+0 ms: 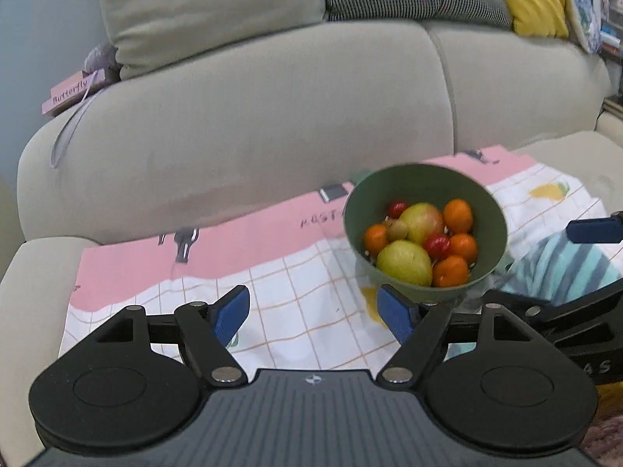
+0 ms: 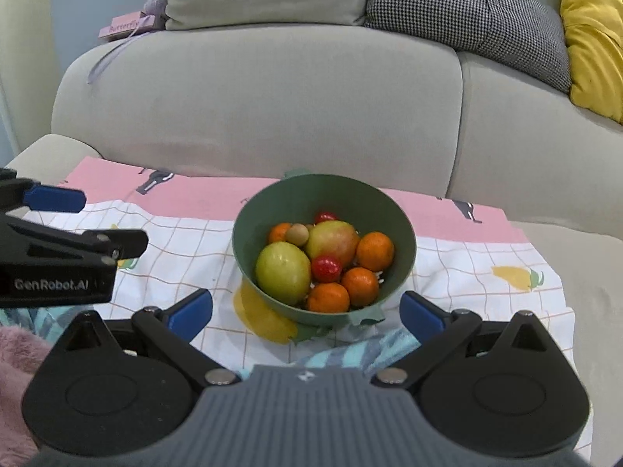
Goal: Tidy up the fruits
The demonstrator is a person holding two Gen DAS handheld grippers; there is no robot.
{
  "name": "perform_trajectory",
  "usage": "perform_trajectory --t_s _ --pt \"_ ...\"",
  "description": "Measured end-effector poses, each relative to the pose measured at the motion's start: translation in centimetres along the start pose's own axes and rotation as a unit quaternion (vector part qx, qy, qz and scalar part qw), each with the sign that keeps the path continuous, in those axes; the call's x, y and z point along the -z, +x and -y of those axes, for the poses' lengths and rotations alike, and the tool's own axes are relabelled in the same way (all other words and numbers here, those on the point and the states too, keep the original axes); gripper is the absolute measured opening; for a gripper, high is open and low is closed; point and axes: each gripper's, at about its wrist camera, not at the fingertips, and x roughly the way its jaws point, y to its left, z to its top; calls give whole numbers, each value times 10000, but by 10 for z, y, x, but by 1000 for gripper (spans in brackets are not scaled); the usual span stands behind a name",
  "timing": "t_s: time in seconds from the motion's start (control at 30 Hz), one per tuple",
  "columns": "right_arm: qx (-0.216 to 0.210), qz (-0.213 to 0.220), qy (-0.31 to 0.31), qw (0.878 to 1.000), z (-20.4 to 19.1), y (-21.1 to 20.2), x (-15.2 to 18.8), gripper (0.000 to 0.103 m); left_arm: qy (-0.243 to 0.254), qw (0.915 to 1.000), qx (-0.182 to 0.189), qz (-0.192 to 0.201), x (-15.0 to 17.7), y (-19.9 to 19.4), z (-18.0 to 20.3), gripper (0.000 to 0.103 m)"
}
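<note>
Two grippers: the left gripper and right gripper, jaws spread wide, nothing between them.
Writing: "GenRobot.AI" on the left gripper's side; "Butterfly" on a pink box on the sofa arm, behind the bowl.
Bowl: green bowl on a pink-and-white checked cloth, just ahead of both grippers.
Fruit in bowl: two yellow-green apples, four mandarins, two small red fruits.
</note>
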Motion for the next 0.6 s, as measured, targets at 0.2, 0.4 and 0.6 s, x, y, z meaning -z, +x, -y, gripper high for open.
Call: perform_trajectory --t_s 0.2,0.4,0.6 --pt "26 -308 98 9995 4 14 3 99 -20 9997 1 -256 4 10 -2 87" --pt "-13 -465 25 9989 -2 23 5 99 -73 9993 -17 -368 7 15 -6 87" --pt "11 -517 -12 9987 -4 25 5 99 -110 9990 21 -425 7 18 -8 87"
